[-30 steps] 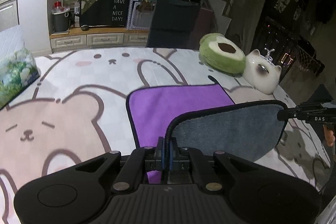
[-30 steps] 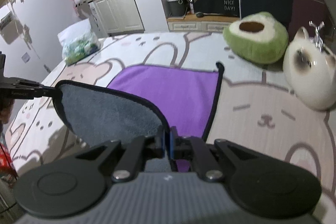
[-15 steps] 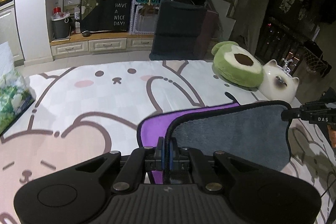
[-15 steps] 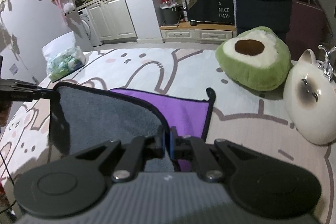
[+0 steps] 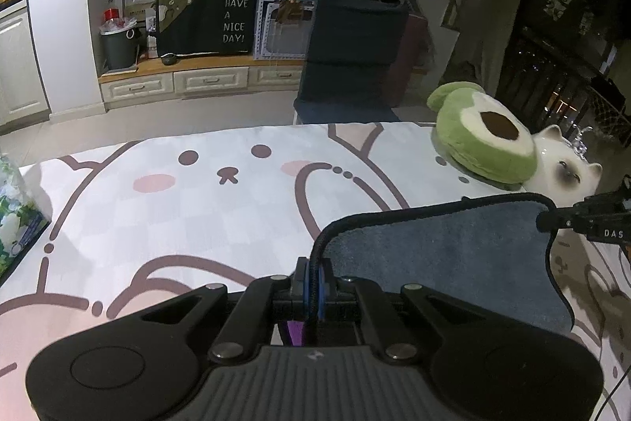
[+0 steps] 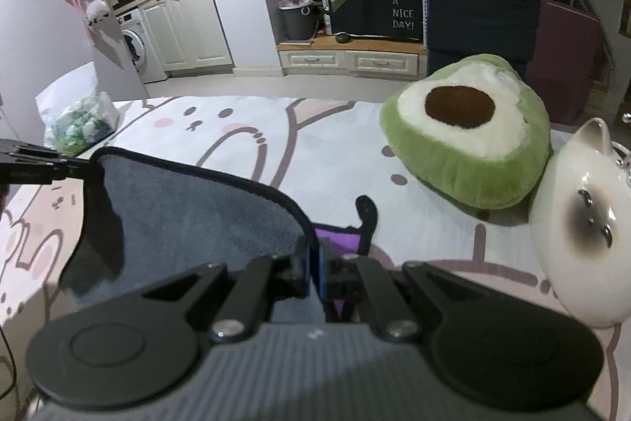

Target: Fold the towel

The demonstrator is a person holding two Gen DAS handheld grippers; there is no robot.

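Observation:
The towel (image 5: 441,255) is purple on one face and grey on the other, with black edging. Its grey face is turned up and stretched between my two grippers above the table. My left gripper (image 5: 312,283) is shut on one corner of it. My right gripper (image 6: 313,263) is shut on the other corner, and its tip also shows in the left wrist view (image 5: 552,221). In the right wrist view the grey face (image 6: 189,219) fills the lower left and only a strip of purple (image 6: 339,235) shows. The towel's black hanging loop (image 6: 366,212) lies on the table.
The table has a cartoon animal cloth (image 5: 221,200). A green avocado cushion (image 6: 469,137) and a white cat-shaped jar (image 6: 583,223) stand at the far right. A bag with green and white contents (image 6: 81,123) sits at the left edge. A dark chair (image 5: 351,62) stands behind the table.
Both grippers have carried the held edge forward over the towel. The purple face, wide open a second ago, is now almost fully covered by the grey face.

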